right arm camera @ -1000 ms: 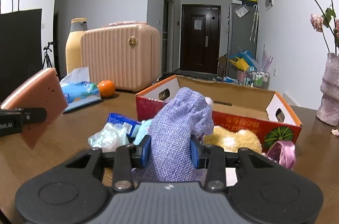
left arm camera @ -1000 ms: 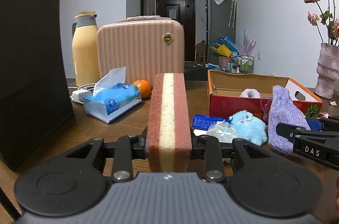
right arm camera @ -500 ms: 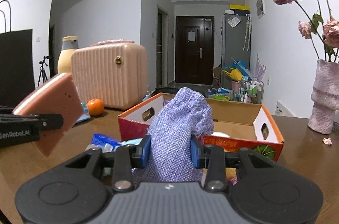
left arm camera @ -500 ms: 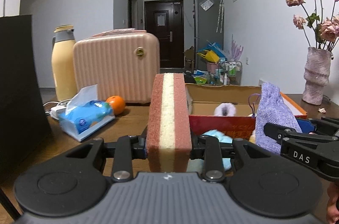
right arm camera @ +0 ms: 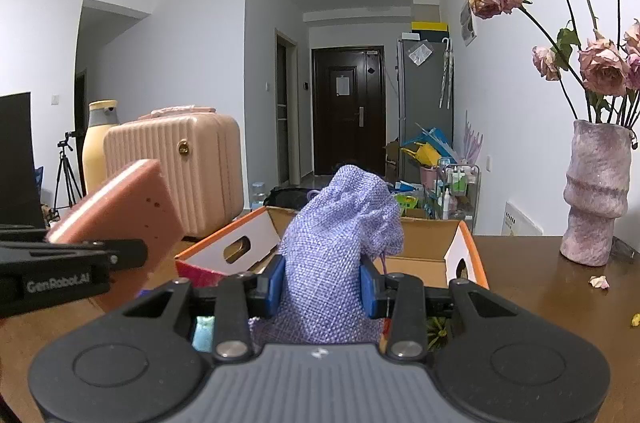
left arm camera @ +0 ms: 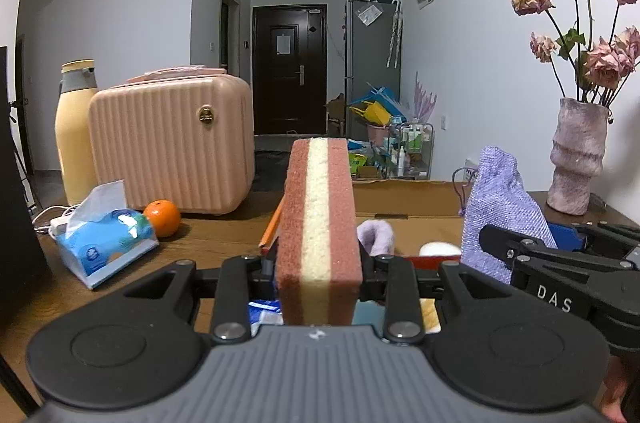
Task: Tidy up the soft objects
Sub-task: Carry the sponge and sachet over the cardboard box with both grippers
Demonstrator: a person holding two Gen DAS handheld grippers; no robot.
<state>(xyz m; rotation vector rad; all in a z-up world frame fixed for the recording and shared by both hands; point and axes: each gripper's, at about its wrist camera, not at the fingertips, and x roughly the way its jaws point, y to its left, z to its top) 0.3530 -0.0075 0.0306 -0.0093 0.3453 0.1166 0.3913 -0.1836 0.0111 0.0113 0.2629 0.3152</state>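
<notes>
You are mid-task: left tongs [left arm camera: 319,269] clamped on the sponge [left arm camera: 318,223], right tongs [right arm camera: 322,285] clamped on the lilac pouch [right arm camera: 340,243], both at frame centre before the cardboard box [right arm camera: 466,247], neither dropped in yet.

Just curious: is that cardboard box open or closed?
Open. The cardboard box has its flaps up, and its bare inside shows behind the purple pouch.

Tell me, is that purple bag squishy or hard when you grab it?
Probably squishy: the purple bag looks pinched in between the right hand-held gripper pads. Its gathered top slumps sideways, so it is likely floppy. The coarse weave probably keeps it from slipping.
</notes>
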